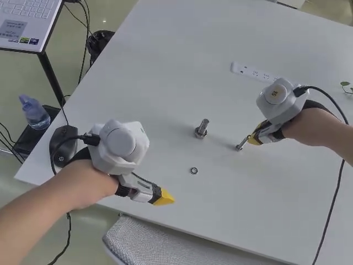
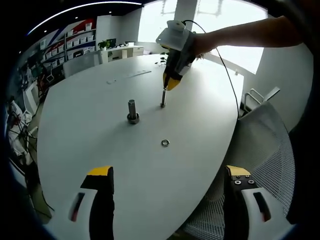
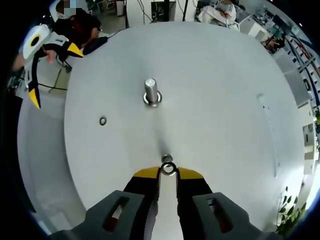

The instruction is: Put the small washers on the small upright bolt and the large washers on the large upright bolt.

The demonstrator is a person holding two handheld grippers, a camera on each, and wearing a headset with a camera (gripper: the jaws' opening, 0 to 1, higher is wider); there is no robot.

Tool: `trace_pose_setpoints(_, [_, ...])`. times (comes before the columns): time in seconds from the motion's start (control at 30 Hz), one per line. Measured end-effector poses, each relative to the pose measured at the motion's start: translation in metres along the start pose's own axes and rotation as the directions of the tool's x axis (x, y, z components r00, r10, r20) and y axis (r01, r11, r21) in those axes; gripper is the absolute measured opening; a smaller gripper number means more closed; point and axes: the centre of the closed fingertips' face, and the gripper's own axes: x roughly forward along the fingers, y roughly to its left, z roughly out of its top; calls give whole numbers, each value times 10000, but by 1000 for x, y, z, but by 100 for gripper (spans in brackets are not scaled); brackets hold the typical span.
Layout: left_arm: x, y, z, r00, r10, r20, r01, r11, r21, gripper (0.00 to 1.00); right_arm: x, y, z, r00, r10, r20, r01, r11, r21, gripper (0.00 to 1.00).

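The large upright bolt (image 1: pixel 202 128) (image 2: pixel 132 111) (image 3: pixel 152 92) stands mid-table on a wider base. To its right is the small upright bolt (image 1: pixel 239 146) (image 2: pixel 163 98) (image 3: pixel 166 159). My right gripper (image 1: pixel 253 139) (image 3: pixel 168 171) is right at that bolt's top, its yellow tips shut on a small washer (image 3: pixel 169 170). A loose washer (image 1: pixel 193 170) (image 2: pixel 164 143) (image 3: pixel 102 120) lies flat in front of the large bolt. Near the table's front edge my left gripper (image 1: pixel 161 197) (image 2: pixel 169 172) is open, with nothing between its jaws.
A white power strip (image 1: pixel 253 72) lies at the back of the white table (image 1: pixel 165 66). A mesh chair (image 1: pixel 143 243) stands below the front edge. Off the table to the left are a laptop (image 1: pixel 25 22) and a water bottle (image 1: pixel 33 112).
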Motion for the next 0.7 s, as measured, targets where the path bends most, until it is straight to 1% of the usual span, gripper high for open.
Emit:
trace_pose_setpoints(0.17, [0, 1, 0, 10000, -5, 46, 5, 10000, 20, 94, 4, -1, 1, 10000, 28, -91, -28, 10000, -80, 13])
trace_pose_setpoints(0.23, [1, -1, 6, 9992, -63, 398, 59, 9999, 92, 98, 4, -1, 1, 9999, 41, -110, -42, 10000, -90, 13])
trace_pose_setpoints(0.37, [1, 0, 3, 9997, -6, 260, 5, 10000, 51, 99, 5, -1, 2, 9999, 46, -136, -47, 10000, -75, 13])
trace_pose_setpoints(0.43, [1, 0, 2, 9996, -32, 266, 31, 10000, 36, 99, 6, 0, 1, 9998, 74, -171, -76, 9999, -84, 13])
trace_pose_setpoints(0.5, [1, 0, 2, 9996, -38, 274, 37, 10000, 50, 99, 10, -3, 0, 9997, 88, -217, -91, 9999, -124, 13])
trace_pose_setpoints(0.7, [1, -1, 0, 9998, -111, 177, 111, 9999, -16, 99, 9, -1, 1, 9997, 72, -248, -75, 9999, -137, 13])
